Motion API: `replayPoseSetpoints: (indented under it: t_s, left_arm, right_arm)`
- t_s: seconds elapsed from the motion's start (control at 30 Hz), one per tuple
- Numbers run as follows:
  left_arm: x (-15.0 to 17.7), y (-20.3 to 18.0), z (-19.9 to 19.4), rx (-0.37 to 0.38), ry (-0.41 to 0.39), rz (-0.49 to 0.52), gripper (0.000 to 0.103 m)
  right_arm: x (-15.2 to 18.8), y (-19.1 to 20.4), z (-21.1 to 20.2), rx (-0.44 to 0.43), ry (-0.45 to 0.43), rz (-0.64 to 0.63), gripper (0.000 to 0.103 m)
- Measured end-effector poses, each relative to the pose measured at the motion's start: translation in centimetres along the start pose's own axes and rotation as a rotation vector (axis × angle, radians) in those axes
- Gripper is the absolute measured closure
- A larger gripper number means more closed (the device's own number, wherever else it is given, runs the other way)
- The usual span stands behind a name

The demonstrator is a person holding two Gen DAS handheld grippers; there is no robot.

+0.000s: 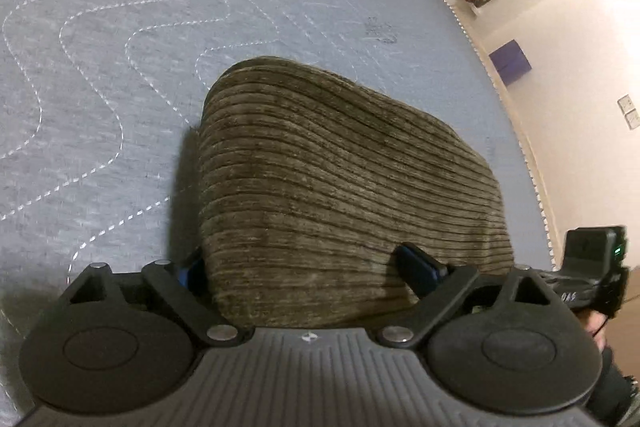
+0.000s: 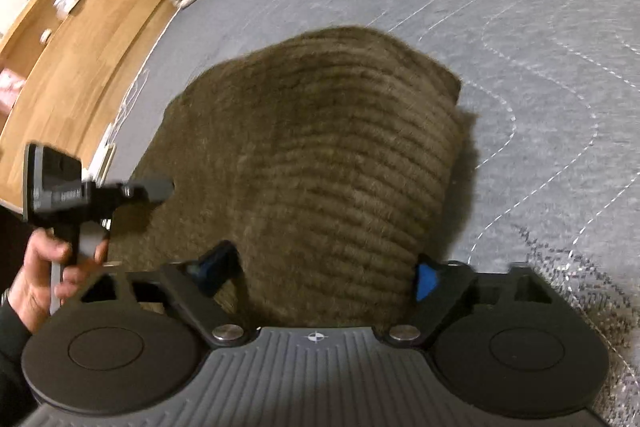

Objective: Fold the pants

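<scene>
Now folded pants (image 1: 340,187), mattress (image 1: 100,87) (edge near)

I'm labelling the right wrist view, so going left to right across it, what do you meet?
Wooden furniture → hand holding the left gripper → folded brown corduroy pants → bare grey quilted bedspread. The cream blanket overlaps these at the top, so it is left out.

Both hand-held grippers point steeply downward side by side. The left hand-held gripper (image 1: 316,273) stands with jaws spread wide. The right hand-held gripper (image 2: 320,275) gapes likewise, its pads pressing nothing.
</scene>
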State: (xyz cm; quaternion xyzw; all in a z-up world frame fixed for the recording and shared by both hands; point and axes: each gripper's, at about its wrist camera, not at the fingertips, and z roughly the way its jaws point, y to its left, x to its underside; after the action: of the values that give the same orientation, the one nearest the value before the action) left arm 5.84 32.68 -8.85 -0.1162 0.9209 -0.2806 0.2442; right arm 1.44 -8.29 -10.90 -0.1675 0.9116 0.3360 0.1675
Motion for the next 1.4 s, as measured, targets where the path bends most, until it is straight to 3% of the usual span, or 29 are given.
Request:
replayPoseSetpoints:
  t_s: [0.03,0.07,0.1,0.13,0.17,0.23,0.33,0.37,0.5,0.63,0.77,0.83,0.87,1.0,1.1,1.17,1.23,1.27,1.33,1.4]
  left_arm:
    - [0.0,-0.3,-0.1,-0.011,-0.013,0.013,0.014]
    - [0.2,-1.0,-0.2,-0.015,-0.028,0.028,0.024]
    - [0.2,-1.7,-0.4,-0.016,-0.049,0.051,0.027]
    - [0.3,-2.4,-0.3,-0.012,-0.066,0.066,0.036]
    - [0.1,-3.0,-0.5,0.007,-0.085,0.074,0.043]
    - [-0.2,-4.4,0.2,0.039,-0.106,0.094,0.047]
    - [-1.2,-7.7,1.7,0.074,-0.137,0.154,0.055]
    - [-1.6,-8.8,2.3,0.096,-0.152,0.171,0.063]
    - [-3.5,-14.4,5.7,0.144,-0.190,0.248,0.064]
    - [-5.0,-18.9,9.8,0.178,-0.179,0.289,0.065]
    - [-6.0,-21.0,12.1,0.199,-0.202,0.281,0.063]
    - [-6.3,-20.9,13.0,0.154,-0.195,0.247,0.056]
    - [-6.5,-21.0,13.4,0.103,-0.202,0.235,0.056]
    - [-5.2,-21.7,11.5,-0.091,-0.317,0.282,0.056]
    - [-3.5,-23.2,9.2,-0.130,-0.400,0.381,0.056]
    - [-2.3,-24.6,8.6,-0.091,-0.391,0.451,0.056]
    - [-0.9,-25.5,8.7,-0.038,-0.315,0.539,0.057]
    - [-0.3,-25.6,9.9,-0.069,-0.243,0.581,0.062]
    - [0.6,-24.7,13.4,-0.211,-0.086,0.632,0.065]
    - [1.1,-24.1,13.4,-0.215,-0.082,0.596,0.065]
  right_arm:
    - [0.0,0.1,-0.3,0.002,-0.008,0.009,0.038]
    - [0.0,0.3,-0.6,-0.001,-0.018,0.009,0.051]
    - [0.0,0.5,-1.1,-0.014,-0.031,0.006,0.055]
    - [0.0,0.8,-1.8,-0.034,-0.045,0.003,0.059]
    - [0.0,1.2,-2.4,-0.037,-0.059,-0.004,0.061]
    - [-0.1,1.6,-3.9,-0.023,-0.102,-0.020,0.062]
    - [-1.0,0.5,-6.7,-0.003,-0.181,-0.040,0.062]
    - [-1.2,-0.3,-7.8,0.006,-0.202,-0.047,0.062]
    - [-3.3,-3.8,-11.7,0.048,-0.288,-0.045,0.062]
    - [-5.2,-7.8,-14.8,0.128,-0.368,-0.071,0.062]
    - [-6.4,-10.9,-17.2,0.176,-0.436,-0.125,0.062]
    - [-7.1,-11.9,-17.1,0.189,-0.450,-0.170,0.058]
    - [-7.4,-12.6,-17.1,0.202,-0.444,-0.166,0.050]
    - [-7.5,-14.5,-17.7,0.389,-0.487,-0.055,0.041]
    - [-6.5,-14.6,-19.5,0.413,-0.533,-0.045,0.040]
    - [-5.7,-13.3,-19.4,0.378,-0.516,-0.115,0.040]
    - [-4.3,-12.0,-18.9,0.353,-0.466,-0.225,0.041]
    - [-4.2,-11.7,-18.3,0.347,-0.431,-0.273,0.041]
    - [-3.6,-11.5,-16.3,0.383,-0.301,-0.339,0.041]
    - [-3.3,-12.6,-14.5,0.456,-0.204,-0.335,0.033]
